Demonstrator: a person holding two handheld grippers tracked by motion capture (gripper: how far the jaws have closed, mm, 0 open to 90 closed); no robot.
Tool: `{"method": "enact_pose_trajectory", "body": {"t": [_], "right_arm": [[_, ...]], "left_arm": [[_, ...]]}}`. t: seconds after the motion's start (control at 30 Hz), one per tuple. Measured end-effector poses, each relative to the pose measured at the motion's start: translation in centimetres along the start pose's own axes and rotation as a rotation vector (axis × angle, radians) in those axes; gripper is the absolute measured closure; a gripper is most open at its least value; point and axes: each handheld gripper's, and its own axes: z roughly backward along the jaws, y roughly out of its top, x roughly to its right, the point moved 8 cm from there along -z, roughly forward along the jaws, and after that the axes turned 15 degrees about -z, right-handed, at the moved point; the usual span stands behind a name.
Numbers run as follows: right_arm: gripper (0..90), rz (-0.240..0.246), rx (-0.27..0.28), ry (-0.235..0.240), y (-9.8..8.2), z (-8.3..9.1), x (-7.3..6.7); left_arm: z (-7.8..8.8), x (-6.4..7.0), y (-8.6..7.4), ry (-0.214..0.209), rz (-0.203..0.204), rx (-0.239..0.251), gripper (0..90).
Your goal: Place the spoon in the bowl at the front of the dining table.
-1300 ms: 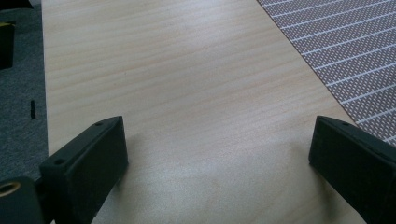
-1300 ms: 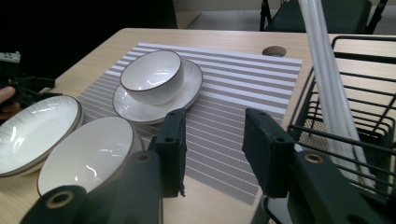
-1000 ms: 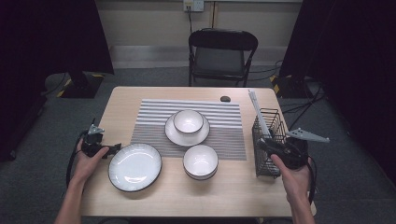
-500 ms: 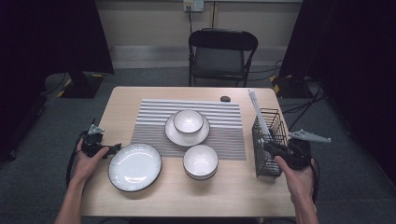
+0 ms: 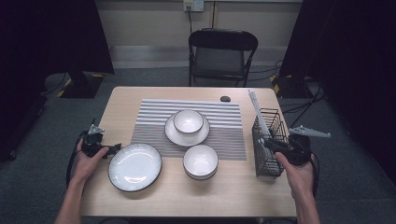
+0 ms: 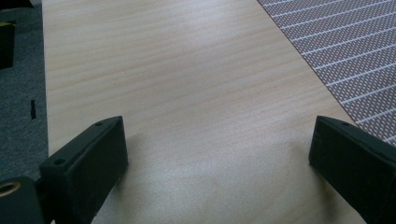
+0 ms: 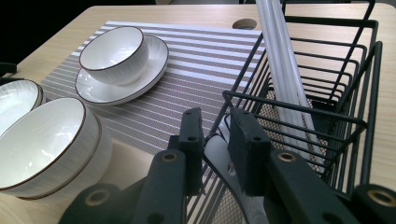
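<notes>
Closing its jaws on a white utensil [image 7: 219, 154] inside the wire basket [image 7: 327, 116], the right gripper [image 7: 215, 135] is gripping it; the left gripper [image 6: 217, 154] is gaping wide over bare table [image 6: 187, 70]. No writing is showing anywhere.

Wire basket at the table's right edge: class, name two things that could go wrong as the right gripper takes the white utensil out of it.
1. The right gripper, whose jaws have just been closing, pinches the white utensil through the wire basket; lifting may snag a wire and tip the basket.
2. The long white sticks lean out of the basket and could topple towards the nearby bowl.
</notes>
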Motion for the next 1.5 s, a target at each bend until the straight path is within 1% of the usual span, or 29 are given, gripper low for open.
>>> {"method": "enact_pose_trajectory", "body": {"t": [0.17,0.23,0.3,0.37,0.4,0.47,0.53,0.67,0.77,0.83,0.97,1.07,1.13,1.27,1.47,1.5], "right_arm": [[74.4,-0.001,-0.01,0.003,0.0,-0.4,-0.1],[73.1,0.006,-0.017,0.0,0.0,-0.6,-0.1],[68.3,0.004,-0.016,0.008,-0.1,-0.6,-0.2],[67.2,0.009,-0.015,0.01,-0.2,-0.6,-0.2],[64.4,0.01,-0.015,0.012,-0.2,-0.5,-0.2],[63.5,0.011,-0.01,0.017,-0.2,-0.3,-0.2],[62.5,0.019,-0.02,0.008,-0.2,-0.2,0.0],[63.4,0.025,-0.033,0.004,-0.2,-0.4,0.2],[65.9,0.04,-0.044,0.0,-0.2,-0.7,0.4],[68.0,0.036,-0.058,0.002,-0.3,-1.0,0.6],[70.0,0.052,-0.074,-0.003,-0.2,-1.3,0.6],[70.2,0.045,-0.075,-0.001,0.0,-1.6,0.7],[68.6,0.04,-0.072,-0.007,0.1,-1.7,0.9],[67.5,0.027,-0.087,-0.016,0.2,-1.9,1.2],[67.4,0.041,-0.108,-0.022,0.3,-2.0,1.2],[68.0,0.043,-0.11,-0.029,0.4,-2.0,1.3]], "left_arm": [[0.0,0.0,0.0,0.0,0.0,0.0,3.8],[0.0,0.0,0.0,0.0,0.0,0.0,3.9],[0.0,0.0,0.0,0.0,0.0,0.0,3.9],[0.0,0.0,0.0,0.0,0.0,0.0,3.8],[0.0,0.0,0.0,0.0,0.0,0.0,3.8],[0.0,0.0,0.0,-0.001,-0.001,0.0,3.9],[0.0,0.0,0.0,0.0,0.0,0.0,3.8],[0.0,0.0,0.0,0.001,0.001,0.0,3.8],[0.0,0.0,0.0,0.001,0.001,0.0,3.8],[0.0,0.0,0.0,0.001,0.001,0.0,3.9],[0.0,0.0,0.0,0.001,0.001,0.0,3.8],[0.0,0.0,0.0,0.001,0.0,0.0,3.8],[0.0,0.0,0.0,0.001,0.001,0.001,3.8],[0.0,0.0,0.0,0.001,0.0,0.0,3.8],[0.0,0.0,0.0,0.001,0.003,0.001,3.8],[0.0,0.1,0.0,0.001,0.004,0.002,3.8]]}}
